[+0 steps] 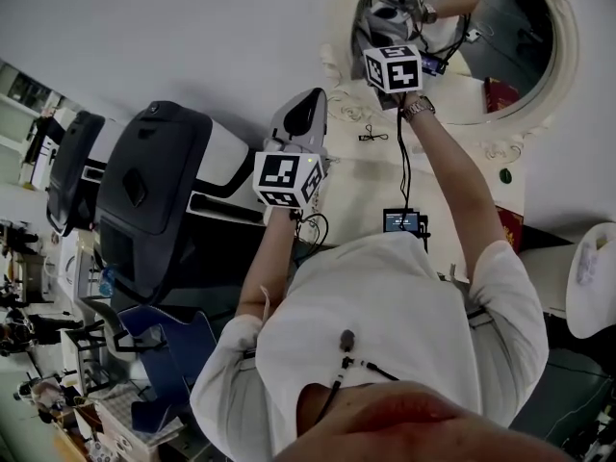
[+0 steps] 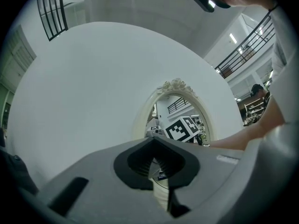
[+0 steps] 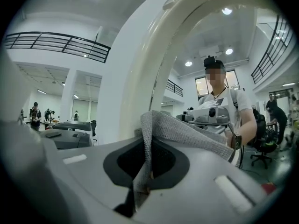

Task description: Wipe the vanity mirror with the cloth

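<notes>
Arms in short white sleeves reach up toward the upper right of the head view, where an oval mirror (image 1: 515,27) in a carved cream frame stands at the back of a white table (image 1: 361,176). The right gripper (image 1: 383,29) is up at the lower left edge of the glass, its marker cube just below it and a watch (image 1: 417,109) on the wrist beneath. The left gripper (image 1: 306,114) is lower, left of the mirror, over the table edge. A small dark screen (image 1: 401,221) and a red box (image 1: 500,94) sit on the table; their print is too small to read. Black-and-white machines (image 1: 154,186) fill the left side.

In the left gripper view, the left gripper (image 2: 156,164) sits at lower centre with its dark pads drawn together to a thin slit, nothing between them. Above them the mirror (image 2: 180,111) shows a marker cube reflected in its glass. A faint label (image 2: 228,159) on the grey body at right cannot be read.

In the right gripper view, the right gripper (image 3: 145,171) at lower centre is clamped on a grey woven cloth (image 3: 187,134), which rises from the pads and folds over to the right. The mirror (image 3: 140,73) curves up close behind it, the cloth right against the frame's inner edge. The glass at right reflects the person holding a gripper.
</notes>
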Available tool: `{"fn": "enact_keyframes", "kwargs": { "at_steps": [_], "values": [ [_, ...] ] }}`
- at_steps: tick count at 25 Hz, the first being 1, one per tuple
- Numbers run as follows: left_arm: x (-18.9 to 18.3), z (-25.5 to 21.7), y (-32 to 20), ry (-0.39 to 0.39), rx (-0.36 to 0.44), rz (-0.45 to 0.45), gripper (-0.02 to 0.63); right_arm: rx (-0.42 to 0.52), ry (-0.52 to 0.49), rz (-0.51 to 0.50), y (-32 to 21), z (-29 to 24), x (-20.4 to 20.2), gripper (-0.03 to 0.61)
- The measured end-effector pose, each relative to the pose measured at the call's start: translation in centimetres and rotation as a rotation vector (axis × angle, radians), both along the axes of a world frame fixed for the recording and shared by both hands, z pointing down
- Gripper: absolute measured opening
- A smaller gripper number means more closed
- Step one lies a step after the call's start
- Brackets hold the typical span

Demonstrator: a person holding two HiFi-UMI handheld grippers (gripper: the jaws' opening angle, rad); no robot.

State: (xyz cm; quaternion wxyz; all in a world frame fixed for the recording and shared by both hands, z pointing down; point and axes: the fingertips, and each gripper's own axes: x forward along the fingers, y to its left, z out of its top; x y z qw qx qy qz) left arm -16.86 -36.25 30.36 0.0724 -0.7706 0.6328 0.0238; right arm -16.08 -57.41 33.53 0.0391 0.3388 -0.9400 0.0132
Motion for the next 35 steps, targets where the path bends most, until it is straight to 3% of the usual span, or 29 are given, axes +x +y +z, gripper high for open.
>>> {"fn": "enact_keyframes", "kwargs": {
  "at_steps": [8, 23, 35],
  "values": [
    [5.1, 0.6, -2.0, 0.003, -0.001, 0.095, 0.005, 0.002, 0.002, 0.039, -0.6, 0.4, 6.4, 0.012],
    [17.4, 0.8, -5.0, 0.032, 0.007, 0.340, 0.005, 0.026, 0.015, 0.268, -2.0, -0.2, 24.2, 0.012],
    [21.7, 1.2, -5.9, 0.038, 0.005, 0.418, 0.005, 0.005, -0.011, 0.410, -2.7, 1.0, 34.0, 0.012]
  ]
}}
